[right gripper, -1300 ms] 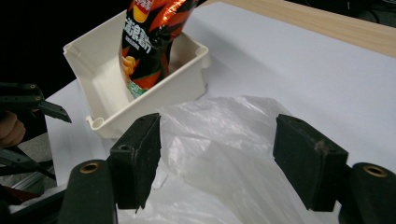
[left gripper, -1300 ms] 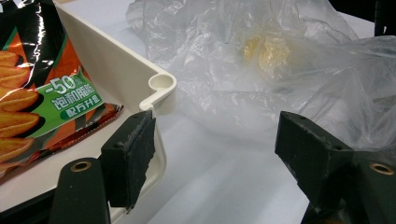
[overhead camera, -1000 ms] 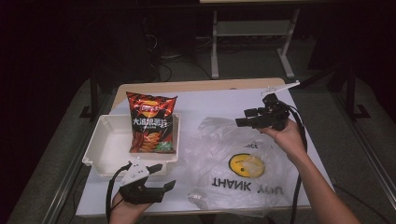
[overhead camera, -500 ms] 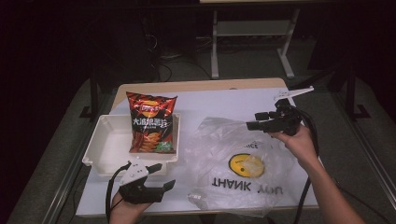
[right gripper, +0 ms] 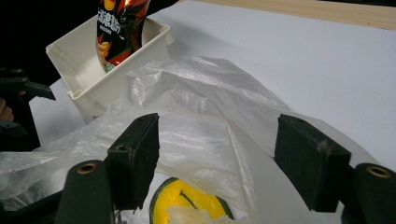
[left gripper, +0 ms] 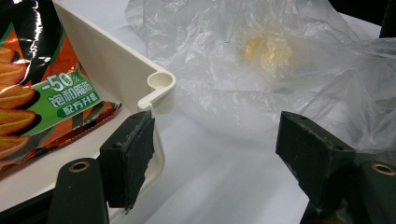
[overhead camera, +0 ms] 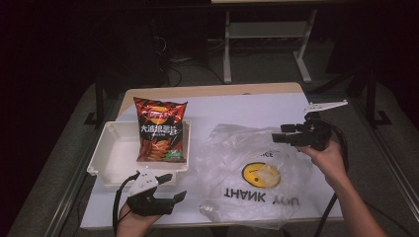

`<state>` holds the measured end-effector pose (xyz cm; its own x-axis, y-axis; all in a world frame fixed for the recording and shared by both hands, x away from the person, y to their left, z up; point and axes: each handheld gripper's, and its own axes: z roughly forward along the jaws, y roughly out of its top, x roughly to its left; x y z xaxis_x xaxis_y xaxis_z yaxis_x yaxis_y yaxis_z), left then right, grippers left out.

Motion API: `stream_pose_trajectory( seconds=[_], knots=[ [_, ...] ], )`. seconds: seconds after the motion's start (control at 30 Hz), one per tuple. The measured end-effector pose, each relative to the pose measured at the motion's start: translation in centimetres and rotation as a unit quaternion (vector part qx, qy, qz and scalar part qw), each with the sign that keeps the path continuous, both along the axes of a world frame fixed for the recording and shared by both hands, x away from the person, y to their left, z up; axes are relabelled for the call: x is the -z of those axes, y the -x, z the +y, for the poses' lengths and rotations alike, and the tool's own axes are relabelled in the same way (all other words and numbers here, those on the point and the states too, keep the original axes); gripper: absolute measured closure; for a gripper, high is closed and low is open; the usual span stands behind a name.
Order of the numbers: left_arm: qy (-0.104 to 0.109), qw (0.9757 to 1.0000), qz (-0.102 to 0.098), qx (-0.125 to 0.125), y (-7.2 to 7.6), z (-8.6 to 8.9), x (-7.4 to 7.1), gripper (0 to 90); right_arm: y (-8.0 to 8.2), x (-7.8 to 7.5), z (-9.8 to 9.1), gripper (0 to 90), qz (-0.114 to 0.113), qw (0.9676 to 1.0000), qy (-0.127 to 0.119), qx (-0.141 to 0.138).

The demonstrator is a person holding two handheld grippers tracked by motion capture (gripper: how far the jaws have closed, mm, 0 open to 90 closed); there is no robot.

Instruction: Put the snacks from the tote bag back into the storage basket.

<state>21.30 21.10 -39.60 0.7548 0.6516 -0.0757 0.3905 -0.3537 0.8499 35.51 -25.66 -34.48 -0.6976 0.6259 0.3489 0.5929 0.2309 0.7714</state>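
Bagging looks to be the work in hand, and we judge it to be at the approach stage, with nothing gripped yet.

Nearest us, at about 7 o'clock on the worktop (overhead camera: pixel 257 106), the left hand-held gripper (overhead camera: pixel 170 187) rests low with its jaws spread; in the left gripper view they stand wide apart, one pad just beside the near corner of the white tray (left gripper: pixel 161 86), nothing between them.

Past it, at 6 o'clock, lies the clear plastic bag (overhead camera: pixel 252 173), flat and crumpled, its yellow smiley face (overhead camera: pixel 260 174) and upside-down lettering turned away from us.

At 3 o'clock the right hand-held gripper (overhead camera: pixel 280 137) hangs over the bag's far right edge, jaws spread and empty; the right gripper view looks down between them onto the bag's film and the smiley print.

Farther off, at 10 o'clock, the red chip packet (overhead camera: pixel 159 129) leans upright in the tray's right end.

Next, we think, the right gripper has to drop onto a loose fold of film near the bag's mouth and pinch it. The film is thin and slippery, so a shallow bite may slide off.

Against the earlier frames, the right hand has travelled from high at 1 o'clock outward and down towards the bag's right side. The left hand, tray, packet and bag lie as before.
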Motion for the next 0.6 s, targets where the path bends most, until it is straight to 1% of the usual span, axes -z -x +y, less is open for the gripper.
stream_pose_trajectory(
  seconds=[0.13, 0.23, 0.3, 0.37, 0.6],
  knots=[
    [0.002, 1.0, 0.0, 0.0, 0.0, 0.0, 0.1, 27.5, 0.4, 0.2, -0.4, 29.9, -0.005, 1.0, -0.002, 0.002],
    [0.0, 1.0, 0.001, 0.0, 0.0, 0.0, 0.1, 27.5, 0.8, 0.1, -0.7, 29.9, -0.01, 0.9999, -0.004, 0.002],
    [0.0, 1.0, 0.0, 0.0, 0.0, 0.0, 0.1, 27.4, 1.1, 0.1, -0.9, 29.8, -0.009, 1.0, -0.004, 0.002],
    [0.0, 1.0, 0.001, 0.0, 0.0, 0.0, 0.1, 27.4, 1.5, 0.2, -1.2, 29.8, -0.014, 0.9999, -0.002, 0.002],
    [-0.001, 1.0, 0.0, 0.002, 0.0, -0.1, 0.1, 27.4, 2.9, 0.2, -2.3, 29.8, -0.022, 0.9997, -0.008, 0.005]
  ],
)
